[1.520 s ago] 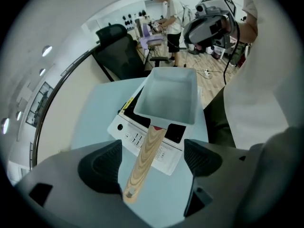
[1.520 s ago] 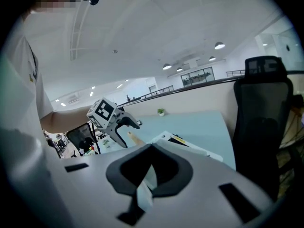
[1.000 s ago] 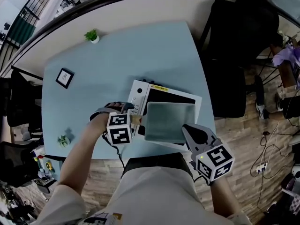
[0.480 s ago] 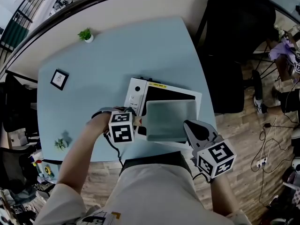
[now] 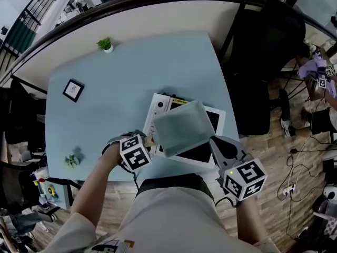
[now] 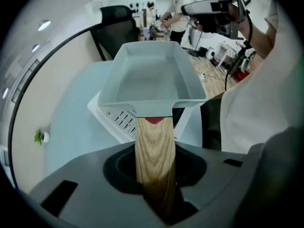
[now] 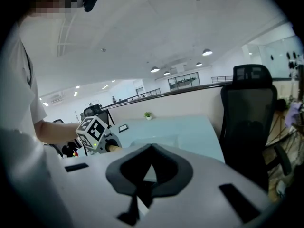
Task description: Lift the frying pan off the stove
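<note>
The grey square frying pan (image 5: 180, 127) hangs tilted above the white stove (image 5: 157, 107) with its black glass top. My left gripper (image 5: 149, 140) is shut on the pan's wooden handle (image 6: 155, 144). In the left gripper view the pan (image 6: 151, 77) sits clear above the stove (image 6: 118, 121). My right gripper (image 5: 217, 144) hovers off the table's front edge, right of the pan, touching nothing. In the right gripper view its jaws (image 7: 141, 196) are shut and empty, and the left gripper's cube (image 7: 92, 129) shows to the left.
The light blue table (image 5: 131, 73) carries a small framed picture (image 5: 73, 89) and two little plants (image 5: 105, 44) (image 5: 71, 159) far left of the stove. A black chair (image 5: 260, 67) stands at the table's right. Cables lie on the wood floor (image 5: 295, 183).
The pan has come up off the stove and swung leftward and tilted, carried by my left gripper on its handle. The right gripper has stayed near the front right.
</note>
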Demonstrator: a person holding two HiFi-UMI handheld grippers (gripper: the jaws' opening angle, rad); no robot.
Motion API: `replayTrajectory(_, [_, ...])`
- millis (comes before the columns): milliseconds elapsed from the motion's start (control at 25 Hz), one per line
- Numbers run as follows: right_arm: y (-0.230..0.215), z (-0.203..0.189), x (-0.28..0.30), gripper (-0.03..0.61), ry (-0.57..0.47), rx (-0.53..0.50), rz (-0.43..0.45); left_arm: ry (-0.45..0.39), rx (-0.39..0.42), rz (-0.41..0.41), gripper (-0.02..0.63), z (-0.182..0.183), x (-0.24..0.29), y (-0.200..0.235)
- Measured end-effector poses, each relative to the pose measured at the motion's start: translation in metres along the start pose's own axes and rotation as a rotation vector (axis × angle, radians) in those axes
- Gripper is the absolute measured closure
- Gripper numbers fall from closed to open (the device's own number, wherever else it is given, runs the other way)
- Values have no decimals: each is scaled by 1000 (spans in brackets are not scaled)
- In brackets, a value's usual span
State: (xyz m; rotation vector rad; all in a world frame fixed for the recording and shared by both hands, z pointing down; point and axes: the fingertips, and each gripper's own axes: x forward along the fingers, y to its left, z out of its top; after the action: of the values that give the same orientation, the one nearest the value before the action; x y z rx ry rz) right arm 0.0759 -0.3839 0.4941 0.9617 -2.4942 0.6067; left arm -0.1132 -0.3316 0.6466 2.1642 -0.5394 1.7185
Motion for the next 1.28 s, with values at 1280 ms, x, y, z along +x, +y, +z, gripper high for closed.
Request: replayTrajectory(1280, [88,187,-89,575,-443,-199,-5,-632,-741,645,491,-33,-279,54])
